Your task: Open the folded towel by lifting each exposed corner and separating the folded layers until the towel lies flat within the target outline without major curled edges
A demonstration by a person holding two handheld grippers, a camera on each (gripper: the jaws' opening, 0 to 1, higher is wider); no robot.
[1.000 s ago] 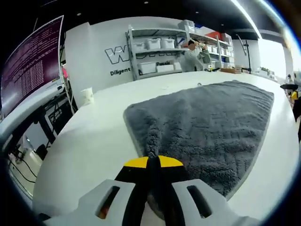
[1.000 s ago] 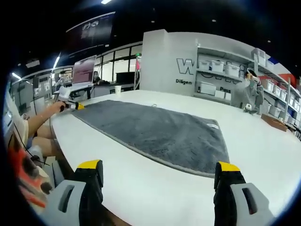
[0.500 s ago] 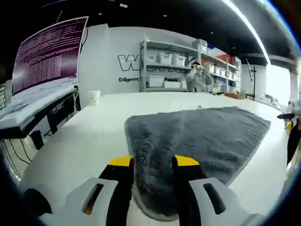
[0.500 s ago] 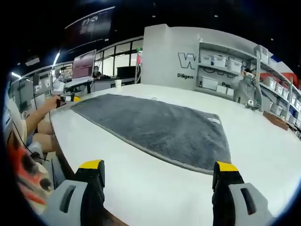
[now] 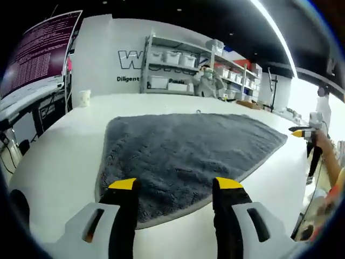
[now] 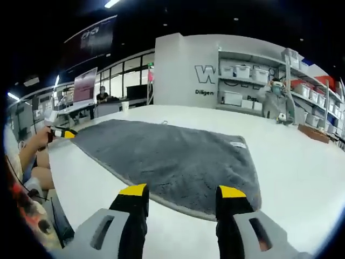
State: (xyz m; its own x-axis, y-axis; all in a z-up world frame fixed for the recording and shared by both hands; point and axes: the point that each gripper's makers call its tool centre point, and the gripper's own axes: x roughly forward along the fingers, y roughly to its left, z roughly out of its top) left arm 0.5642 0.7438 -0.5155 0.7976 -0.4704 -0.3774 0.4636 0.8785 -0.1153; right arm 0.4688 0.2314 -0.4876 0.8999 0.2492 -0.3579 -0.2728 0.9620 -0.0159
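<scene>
A grey fluffy towel (image 5: 183,148) lies spread flat on the white table (image 5: 59,156). My left gripper (image 5: 175,186) is open just above the towel's near corner, with nothing between its yellow-tipped jaws. In the right gripper view the same towel (image 6: 167,156) stretches away, a small label on its far edge. My right gripper (image 6: 183,194) is open over the towel's near edge, holding nothing. The left gripper (image 6: 62,133) shows at the far left corner, held by a hand, and the right gripper (image 5: 302,131) shows at the right edge of the left gripper view.
A paper cup (image 5: 84,98) stands at the table's far left. A monitor (image 5: 38,51) stands on a desk to the left. Shelves with white bins (image 5: 178,67) line the back wall, with a person (image 5: 207,81) beside them. Small items (image 6: 312,132) lie at the far right.
My left gripper let go of the towel corner and opened wide; the corner now lies flat. My right gripper narrowed its jaws and moved closer to the towel's near edge.
</scene>
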